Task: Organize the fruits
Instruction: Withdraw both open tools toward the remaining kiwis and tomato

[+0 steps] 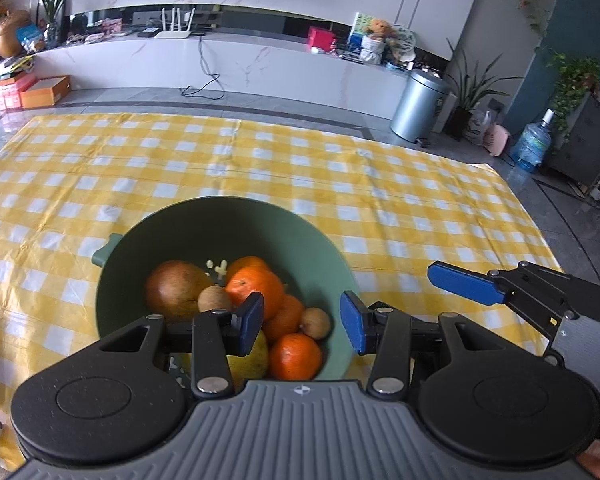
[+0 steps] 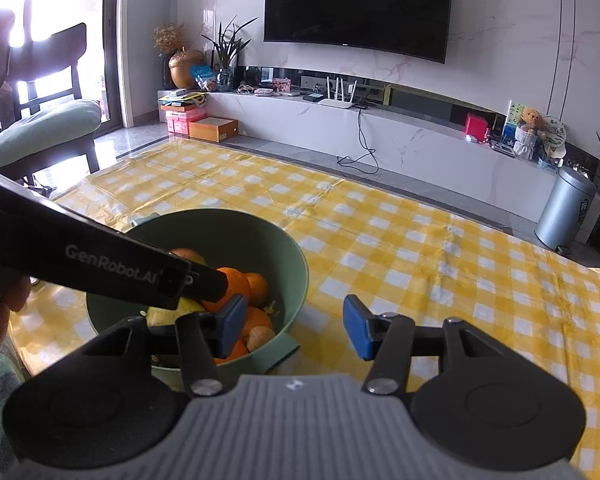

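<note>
While over the bowl (image 1: 220, 216), left gripper (image 1: 302, 326) agape above oranges (image 1: 256, 290).

Marble wall (image 2: 500, 40) with television (image 2: 356, 4), grey tiled floor (image 1: 100, 96), bright window (image 2: 44, 8)

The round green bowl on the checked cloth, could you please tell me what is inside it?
Inside the round green bowl: orange mandarins, a reddish-brown fruit, small brown fruits, a yellow-green pear. The left hand-held gripper hides anything beneath.

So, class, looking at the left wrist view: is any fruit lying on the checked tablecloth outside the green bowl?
No: every fruit seen sits inside the green bowl, and the yellow checked tablecloth around it carries none.
</note>
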